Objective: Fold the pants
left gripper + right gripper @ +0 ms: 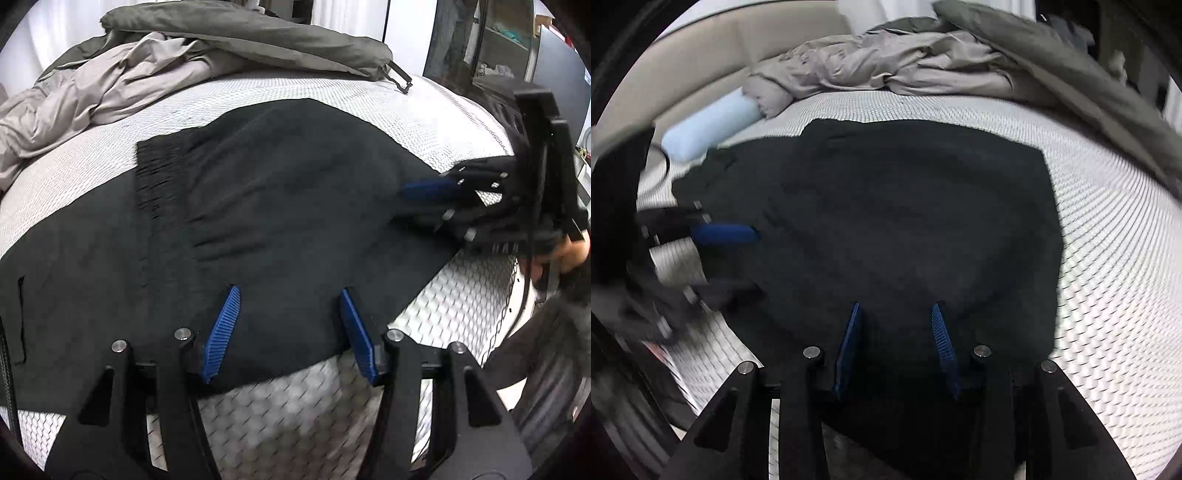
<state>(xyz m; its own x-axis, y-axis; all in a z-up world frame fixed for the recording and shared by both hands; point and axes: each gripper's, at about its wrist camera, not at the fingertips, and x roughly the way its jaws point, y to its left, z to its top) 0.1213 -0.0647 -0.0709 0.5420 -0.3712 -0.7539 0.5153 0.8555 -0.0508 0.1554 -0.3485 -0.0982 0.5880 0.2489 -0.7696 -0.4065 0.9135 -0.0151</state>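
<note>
Fingers (290,295) apart over flat black pants (258,192).

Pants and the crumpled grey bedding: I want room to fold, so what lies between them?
Only bare patterned mattress separates the black pants from the grey bedding, clearest in the right wrist view.

Black pants (905,221) lie spread flat on a white mattress (1108,240) with a honeycomb weave. The right gripper (895,350) hangs over their near edge, its blue fingers (849,347) apart with dark cloth behind the gap; no pinch is visible. At the left, blurred, the left gripper (735,258) reaches over the pants' side edge, one blue finger above a dark one. Behind lie a rumpled grey blanket (886,66) and a pale blue roll (709,125).
</note>
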